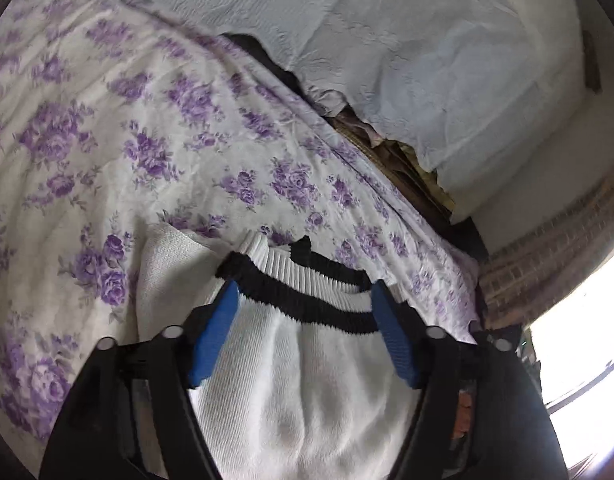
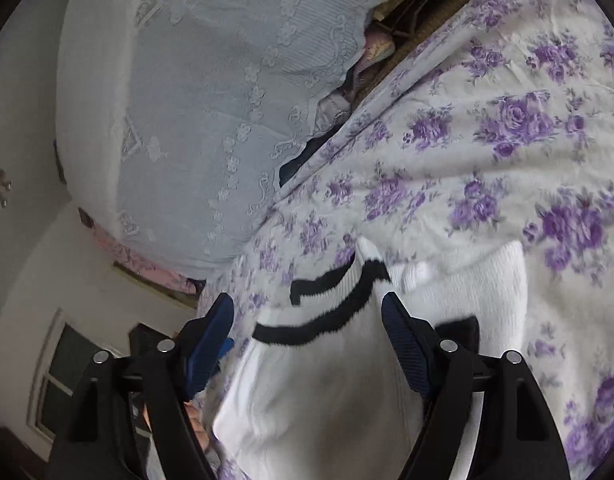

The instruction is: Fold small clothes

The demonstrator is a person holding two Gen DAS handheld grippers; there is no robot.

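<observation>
A small white knit garment with black stripes on its ribbed hem lies bunched on a bed sheet printed with purple flowers. It also shows in the right wrist view. My left gripper is open, its blue fingers on either side of the striped hem, just above the cloth. My right gripper is open too, its blue fingers straddling the same garment near the black stripe.
A pale blue textured pillow lies at the head of the bed; it shows in the right wrist view too. A dark gap with bedding edges runs between pillow and sheet. A bright window is at the right.
</observation>
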